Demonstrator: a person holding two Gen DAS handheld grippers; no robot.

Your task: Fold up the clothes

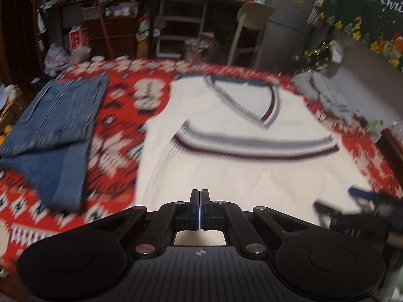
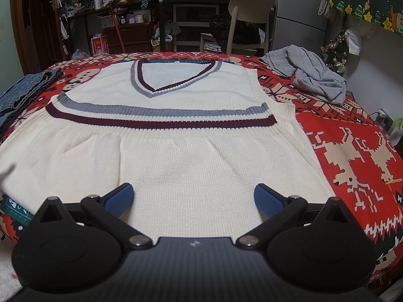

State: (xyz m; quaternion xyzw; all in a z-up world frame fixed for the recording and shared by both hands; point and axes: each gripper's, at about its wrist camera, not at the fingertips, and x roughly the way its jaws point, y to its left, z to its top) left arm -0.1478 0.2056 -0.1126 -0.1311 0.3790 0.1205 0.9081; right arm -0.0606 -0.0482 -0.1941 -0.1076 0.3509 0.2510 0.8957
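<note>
A cream knitted vest (image 1: 226,105) (image 2: 191,151) with grey and maroon stripes lies flat on the red patterned cover (image 2: 352,151), its V-neck at the far side. The lower part is folded up, so the striped hem runs across the chest. My left gripper (image 1: 200,193) is shut, its pads pressed together just over the vest's near left part; the view is blurred and I cannot tell whether cloth is pinched. My right gripper (image 2: 194,191) stands open above the vest's near edge, with nothing between its blue pads.
Folded blue jeans (image 1: 55,115) (image 2: 22,88) lie to the left on the cover. A crumpled grey garment (image 2: 312,73) sits at the far right corner. Beyond the far edge stand a pale chair (image 2: 249,7), a dark cat (image 2: 219,25) and cluttered shelves.
</note>
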